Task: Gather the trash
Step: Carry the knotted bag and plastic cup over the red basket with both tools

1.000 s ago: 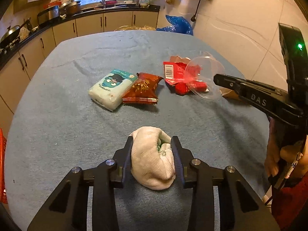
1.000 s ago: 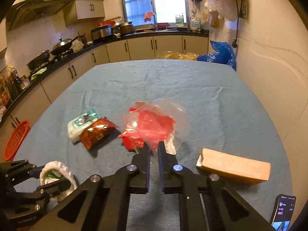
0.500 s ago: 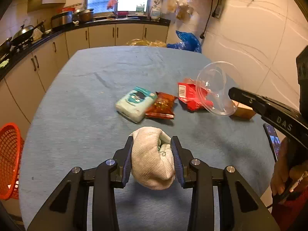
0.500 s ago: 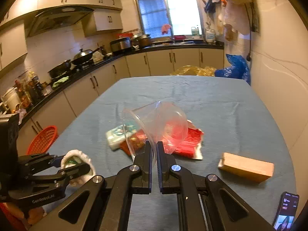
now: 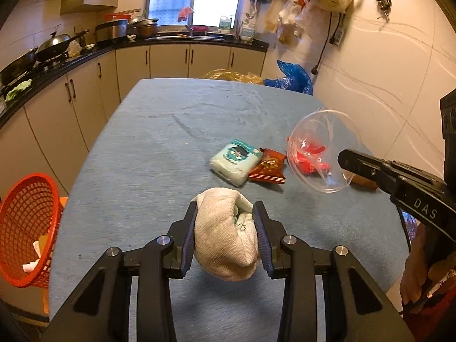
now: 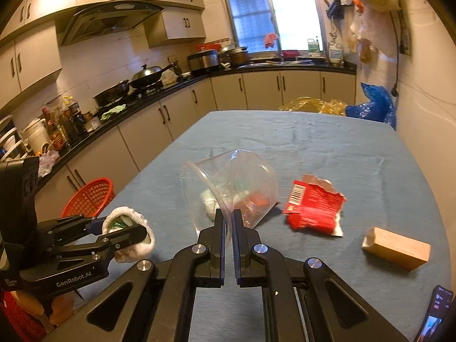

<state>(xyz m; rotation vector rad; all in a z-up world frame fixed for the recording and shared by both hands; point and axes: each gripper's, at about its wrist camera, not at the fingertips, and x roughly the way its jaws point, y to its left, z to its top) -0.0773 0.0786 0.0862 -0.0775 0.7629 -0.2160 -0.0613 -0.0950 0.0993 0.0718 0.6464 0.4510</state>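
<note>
My left gripper [image 5: 225, 213] is shut on a balled white cloth [image 5: 225, 239] and holds it above the near part of the blue table [image 5: 159, 148]. It also shows in the right wrist view [image 6: 128, 228]. My right gripper [image 6: 227, 216] is shut on the rim of a clear plastic cup [image 6: 236, 182], held tilted in the air; in the left wrist view the cup [image 5: 322, 148] hangs right of centre. A red wrapper [image 6: 313, 205], a pale green packet [image 5: 235, 161] and a brown snack packet [image 5: 268, 168] lie on the table.
An orange basket [image 5: 28, 228] with some scraps stands off the table's left edge; it also shows in the right wrist view [image 6: 88, 196]. A wooden block [image 6: 396, 248] and a phone [image 6: 433, 313] lie at the right. Kitchen counters run along the left and back.
Both grippers have risen and pulled back from the table with their loads. The orange basket has come into view at the left. The cup has lifted clear of the red wrapper.
</note>
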